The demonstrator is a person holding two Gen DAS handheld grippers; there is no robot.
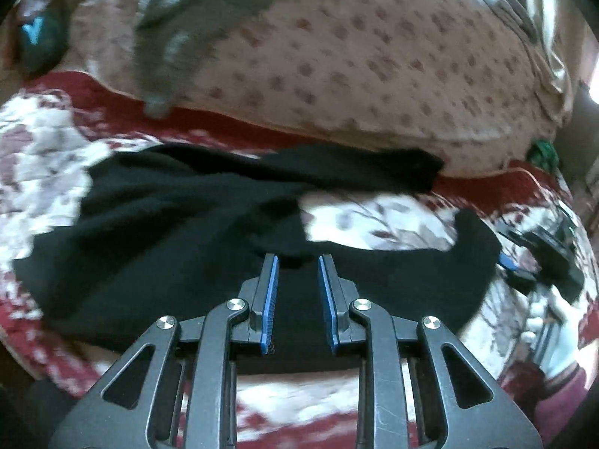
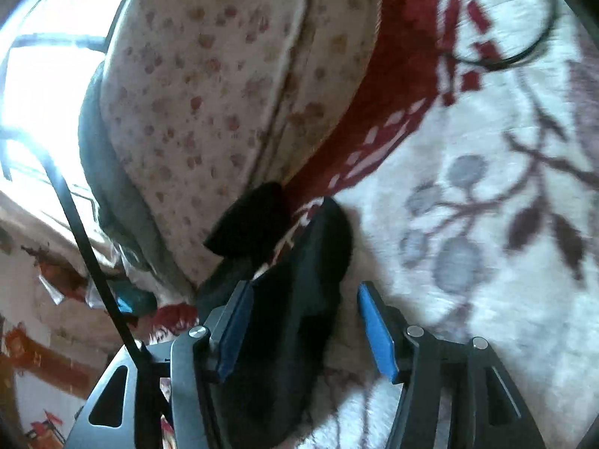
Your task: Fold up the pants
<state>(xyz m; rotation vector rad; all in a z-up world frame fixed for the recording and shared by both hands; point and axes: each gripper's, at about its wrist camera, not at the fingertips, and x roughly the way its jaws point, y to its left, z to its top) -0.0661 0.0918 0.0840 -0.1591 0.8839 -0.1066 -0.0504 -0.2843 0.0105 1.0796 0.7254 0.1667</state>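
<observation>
The left hand-held gripper (image 1: 297,262) hung over black pants (image 1: 179,224) spread on a blanket (image 1: 45,149) patterned in red, white and grey. Its blue-padded fingers (image 1: 271,299) stood a narrow gap apart, with dark cloth lying beneath and between them; whether the pads pinched that cloth could not be told. Ahead of this gripper the pants divided into two legs: one ran up and to the right, ending against a spotted pillow (image 1: 374,56), the other ran to the right and ended near the right hand-held gripper (image 1: 539,258), which showed blurred at the far right edge. A grey garment (image 1: 194,30) lay on the pillow, ahead and to the left. In the right wrist view the right hand-held gripper (image 2: 303,288) had its fingers (image 2: 376,325) well apart, no pad pressing on cloth. One leg end of the pants (image 2: 299,299) lay between them, nearer the left finger and clear of the right one. A second black leg end sat just ahead and to the left, against the pillow (image 2: 209,93). To the right of this gripper stretched the blanket (image 2: 486,224) with its leaf-and-berry print, and a thin black cable (image 2: 539,43) curved across it far ahead.
</observation>
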